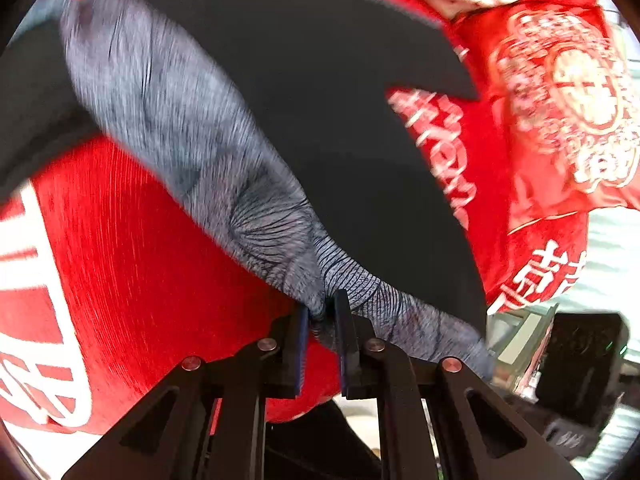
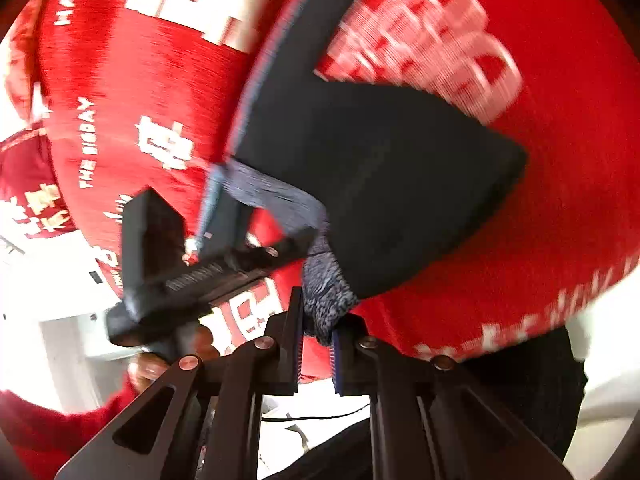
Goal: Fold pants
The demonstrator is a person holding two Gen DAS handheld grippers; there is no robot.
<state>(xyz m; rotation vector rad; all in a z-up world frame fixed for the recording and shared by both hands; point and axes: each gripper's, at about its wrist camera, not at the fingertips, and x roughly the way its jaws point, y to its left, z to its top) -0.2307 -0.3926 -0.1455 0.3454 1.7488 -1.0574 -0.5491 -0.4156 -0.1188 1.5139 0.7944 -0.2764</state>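
The pants are black with a grey ribbed waistband and lie over a red bedspread. My left gripper is shut on the waistband, which stretches away up and to the left. In the right wrist view the pants spread out ahead, and my right gripper is shut on a bunch of the grey waistband. The left gripper shows there to the left, also pinching the waistband. Both views are motion-blurred.
The red bedspread carries white characters and lettering. A red patterned pillow lies at the right. The bed edge and dark equipment show at lower right. A hand in a red sleeve holds the left gripper.
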